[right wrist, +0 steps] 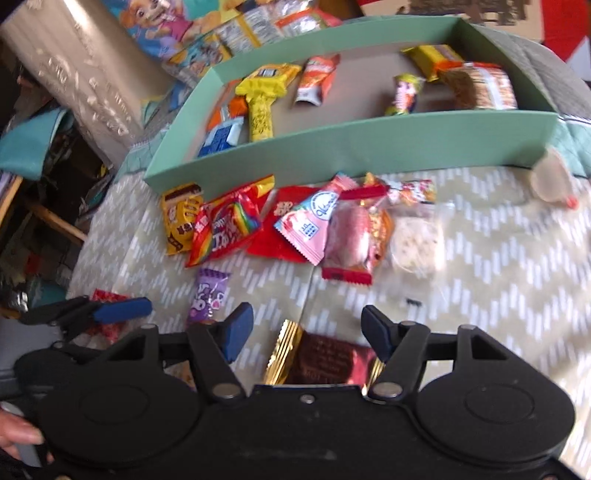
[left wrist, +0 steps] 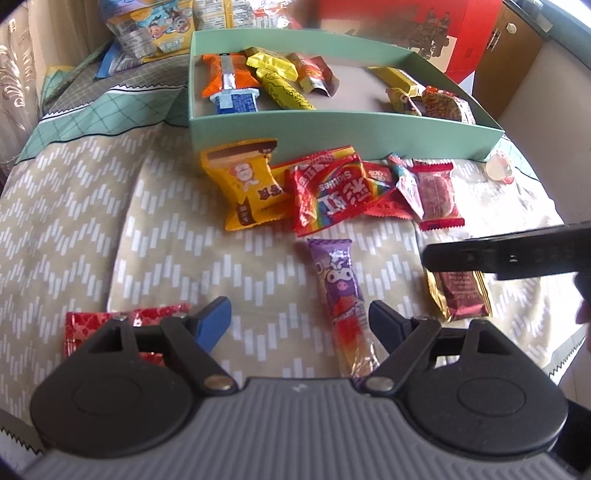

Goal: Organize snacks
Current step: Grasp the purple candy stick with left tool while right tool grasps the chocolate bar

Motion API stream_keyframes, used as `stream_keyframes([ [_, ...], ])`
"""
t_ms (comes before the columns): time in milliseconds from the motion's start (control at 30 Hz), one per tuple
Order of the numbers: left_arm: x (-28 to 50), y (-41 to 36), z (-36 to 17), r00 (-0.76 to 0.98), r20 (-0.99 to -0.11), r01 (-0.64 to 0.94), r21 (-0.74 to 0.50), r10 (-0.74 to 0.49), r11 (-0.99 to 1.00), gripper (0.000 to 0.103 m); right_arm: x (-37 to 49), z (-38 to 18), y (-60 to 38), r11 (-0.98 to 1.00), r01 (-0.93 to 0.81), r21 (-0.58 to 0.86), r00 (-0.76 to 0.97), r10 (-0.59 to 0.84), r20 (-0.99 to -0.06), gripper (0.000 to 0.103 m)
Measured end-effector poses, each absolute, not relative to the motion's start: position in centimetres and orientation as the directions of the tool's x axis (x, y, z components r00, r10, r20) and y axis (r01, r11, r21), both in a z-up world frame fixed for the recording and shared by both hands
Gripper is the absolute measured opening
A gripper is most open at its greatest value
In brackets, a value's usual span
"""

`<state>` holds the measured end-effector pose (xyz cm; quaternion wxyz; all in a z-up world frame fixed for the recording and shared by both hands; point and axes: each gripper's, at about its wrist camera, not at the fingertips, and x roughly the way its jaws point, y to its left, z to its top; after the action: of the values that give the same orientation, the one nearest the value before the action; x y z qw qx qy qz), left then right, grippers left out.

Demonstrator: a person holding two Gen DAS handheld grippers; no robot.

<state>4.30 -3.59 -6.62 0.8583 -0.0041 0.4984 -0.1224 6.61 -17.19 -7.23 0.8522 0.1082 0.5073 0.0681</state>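
Observation:
A mint green box (left wrist: 332, 127) (right wrist: 369, 142) holds several snack packets. In front of it lies a pile of loose snacks: a yellow packet (left wrist: 245, 181), a red Skittles bag (left wrist: 332, 192) (right wrist: 225, 225), a red-edged sweet (left wrist: 437, 195). My left gripper (left wrist: 299, 321) is open above the cloth, with a purple candy stick (left wrist: 341, 291) (right wrist: 207, 295) by its right finger and a red foil packet (left wrist: 110, 325) under its left. My right gripper (right wrist: 306, 328) is open over a dark red and gold packet (right wrist: 325, 360) (left wrist: 461, 295); it shows in the left wrist view (left wrist: 517, 253).
Big cartoon snack bags (left wrist: 147, 33) (right wrist: 184, 29) lie behind the box. A red carton (left wrist: 424, 26) stands at the back right. A small jelly cup (left wrist: 498, 168) (right wrist: 550, 181) sits near the box's right corner. The cloth's edge drops off at the right.

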Motion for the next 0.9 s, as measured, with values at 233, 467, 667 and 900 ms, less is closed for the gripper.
stream_keyframes([
  [233,4.4,-2.2,-6.8,0.477,-0.856,0.158,-0.140,-0.200,0.977,0.089,3.2,-7.6,-16.4,0.965,-0.063,0.256,0.431,0.258,-0.865,0.067],
  [467,4.3,-2.5,-6.8,0.476,-0.859,0.163,-0.126,-0.190,0.978,0.089,1.1,-7.6,-12.8,0.991,-0.131,-0.005,0.497,0.061,-0.866,0.038],
  [667,4.3,-3.4,-6.3,0.456,-0.865,0.195,-0.131,-0.208,0.972,0.081,2.2,-7.2,-13.6,0.995,-0.078,0.061,0.507,0.092,-0.857,0.036],
  [900,4.2,-7.2,-6.7,0.481,-0.860,0.316,-0.014,-0.173,0.949,0.027,2.5,-7.7,-14.5,0.993,-0.063,0.101,0.529,0.120,-0.840,0.039],
])
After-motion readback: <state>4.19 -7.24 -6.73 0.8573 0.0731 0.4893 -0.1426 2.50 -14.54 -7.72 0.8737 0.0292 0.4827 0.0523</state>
